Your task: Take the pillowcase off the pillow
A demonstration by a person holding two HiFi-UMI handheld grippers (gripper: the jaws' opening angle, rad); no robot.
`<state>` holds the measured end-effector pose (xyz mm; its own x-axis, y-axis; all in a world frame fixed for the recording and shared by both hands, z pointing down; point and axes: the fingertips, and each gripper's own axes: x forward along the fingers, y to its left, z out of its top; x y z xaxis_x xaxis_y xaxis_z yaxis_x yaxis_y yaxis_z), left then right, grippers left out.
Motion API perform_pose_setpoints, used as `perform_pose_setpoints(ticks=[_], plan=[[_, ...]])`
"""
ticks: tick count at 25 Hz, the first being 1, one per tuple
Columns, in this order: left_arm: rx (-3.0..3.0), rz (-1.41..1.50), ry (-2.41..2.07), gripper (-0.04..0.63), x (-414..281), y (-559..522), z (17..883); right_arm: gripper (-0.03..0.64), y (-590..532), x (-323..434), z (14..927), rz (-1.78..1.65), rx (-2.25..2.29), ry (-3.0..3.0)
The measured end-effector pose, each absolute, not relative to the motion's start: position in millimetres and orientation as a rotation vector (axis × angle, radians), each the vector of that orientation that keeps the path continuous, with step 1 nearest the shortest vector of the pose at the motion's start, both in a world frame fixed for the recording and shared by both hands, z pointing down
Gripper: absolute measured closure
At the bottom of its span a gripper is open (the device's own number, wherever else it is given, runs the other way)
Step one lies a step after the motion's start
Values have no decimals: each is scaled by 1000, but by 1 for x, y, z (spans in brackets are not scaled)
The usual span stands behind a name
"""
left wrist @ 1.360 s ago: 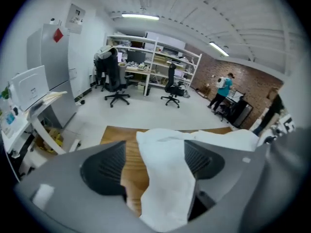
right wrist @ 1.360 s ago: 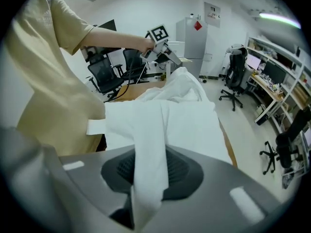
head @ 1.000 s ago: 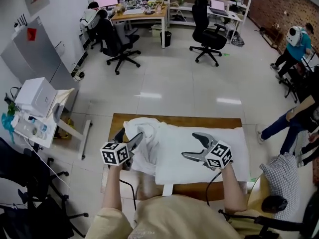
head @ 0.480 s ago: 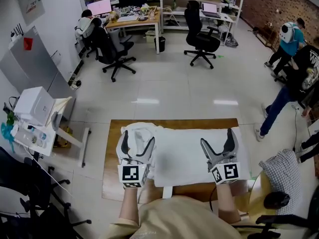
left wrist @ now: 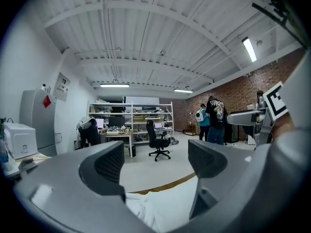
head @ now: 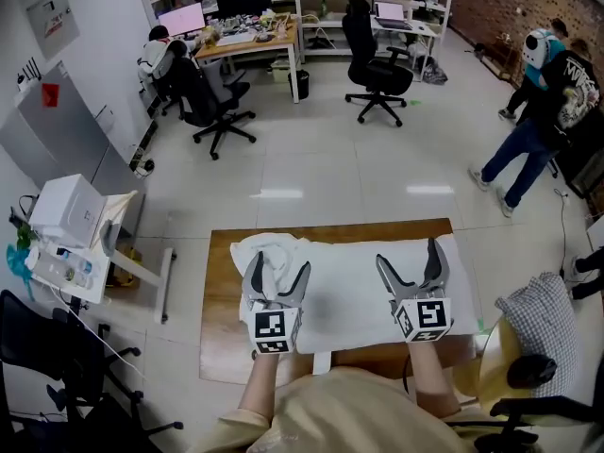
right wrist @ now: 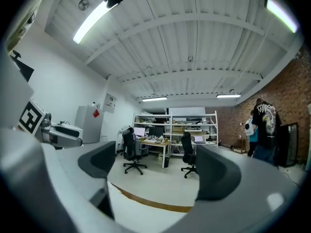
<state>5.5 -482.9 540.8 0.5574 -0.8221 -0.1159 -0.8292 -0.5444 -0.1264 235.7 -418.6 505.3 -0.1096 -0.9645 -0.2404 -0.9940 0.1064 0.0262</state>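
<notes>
Left gripper point(head: 278, 270) and right gripper point(head: 410, 258) both gape empty, so I'd grab the bunched pillowcase point(head: 267, 249) low and pin the pillow point(head: 349, 286).

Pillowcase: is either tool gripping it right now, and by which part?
Nothing is held. The left tool and the right tool are both open, over the pillow; the bunched pillowcase lies beneath the left one, ungripped.

The head view looks steeply down over the bench point(head: 221, 347). Both claw views ride low, facing the shelves point(right wrist: 175, 123) every view shares.
</notes>
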Motion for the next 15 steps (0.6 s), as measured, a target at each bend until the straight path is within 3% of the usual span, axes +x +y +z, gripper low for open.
perform_pose_setpoints(ticks=[15], plan=[[-2607, 102, 1402, 187, 10, -483, 513, 118, -431, 222, 508, 227, -1955, 2284]])
